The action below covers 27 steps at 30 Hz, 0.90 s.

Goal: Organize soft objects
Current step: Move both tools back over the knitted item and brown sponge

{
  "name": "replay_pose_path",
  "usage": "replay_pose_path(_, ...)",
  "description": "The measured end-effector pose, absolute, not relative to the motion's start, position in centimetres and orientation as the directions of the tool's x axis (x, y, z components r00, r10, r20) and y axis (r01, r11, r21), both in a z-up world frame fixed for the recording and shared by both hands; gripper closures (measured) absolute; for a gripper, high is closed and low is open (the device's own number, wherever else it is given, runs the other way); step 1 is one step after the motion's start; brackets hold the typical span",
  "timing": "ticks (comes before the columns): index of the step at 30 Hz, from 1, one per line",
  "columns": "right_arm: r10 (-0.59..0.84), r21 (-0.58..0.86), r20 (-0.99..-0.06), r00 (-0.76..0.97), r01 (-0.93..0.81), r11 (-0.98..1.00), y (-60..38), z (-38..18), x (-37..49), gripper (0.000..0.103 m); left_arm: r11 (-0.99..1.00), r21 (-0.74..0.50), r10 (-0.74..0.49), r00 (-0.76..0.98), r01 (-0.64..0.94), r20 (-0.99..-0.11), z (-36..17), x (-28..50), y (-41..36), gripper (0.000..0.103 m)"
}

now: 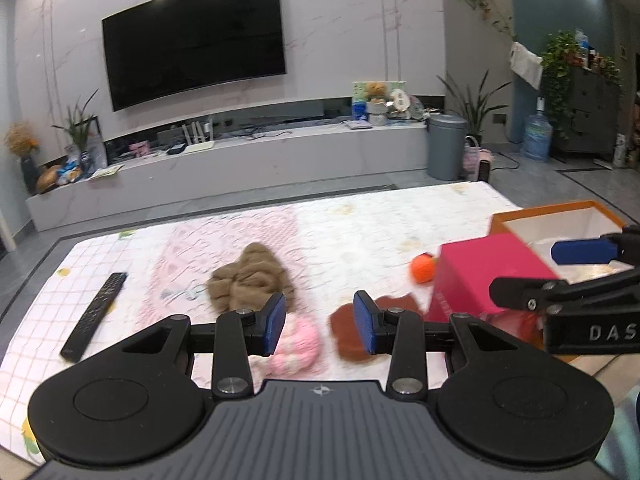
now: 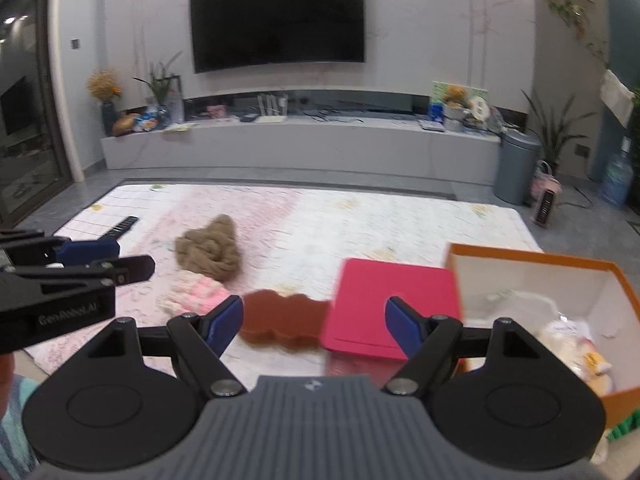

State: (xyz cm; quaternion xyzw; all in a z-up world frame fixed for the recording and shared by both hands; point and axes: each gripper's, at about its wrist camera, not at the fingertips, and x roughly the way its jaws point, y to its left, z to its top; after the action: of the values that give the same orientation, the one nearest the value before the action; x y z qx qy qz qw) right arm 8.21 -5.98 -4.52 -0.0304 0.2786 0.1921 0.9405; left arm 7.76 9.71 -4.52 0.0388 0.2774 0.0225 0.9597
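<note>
Pink knit hat (image 1: pixel 298 344), tan scarf (image 1: pixel 250 276), pink mat (image 1: pixel 360 216)

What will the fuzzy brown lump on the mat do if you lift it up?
The brown lump looks like crumpled knitted cloth, so it would probably flop and unfold instead of keeping its shape. It seems light for its size. Lying bunched on the mat, it should not roll if pushed, just slide or drag.

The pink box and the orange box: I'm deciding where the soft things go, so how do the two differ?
The pink box shows a closed, plain pink top; the orange box is open, with a white inside. Nothing shows inside the pink box, while the orange box already holds a pale soft toy. The pink box sits nearer the brown cloth; the orange box sits on its far side. Both stand side by side at the mat's edge.
</note>
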Motion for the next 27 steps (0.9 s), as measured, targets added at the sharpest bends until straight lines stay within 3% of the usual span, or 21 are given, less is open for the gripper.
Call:
replay_pose_path(9, 0.409, 0.013, -0.567, 0.715, -0.488, 0.873, -0.4, -7.0, 9.2, 0.026, 0.995, 0.088, 0.09, 0.813, -0.048, -0.576, -6.3, 8.0, 13.8, 0.056)
replay_pose_path(19, 0.383, -0.082, -0.624, 0.681, -0.545, 0.835, 3.0, -11.0, 12.1, 0.026, 0.998, 0.059, 0.06, 0.753, -0.028, -0.656, -9.5, 10.2, 15.0, 0.052)
replay_pose_path(27, 0.359, -0.147, -0.66, 0.66, -0.581, 0.8, 5.5, -14.2, 15.5, 0.026, 0.999, 0.021, 0.04, 0.706, -0.036, -0.707, -11.5, 14.0, 15.9, 0.038)
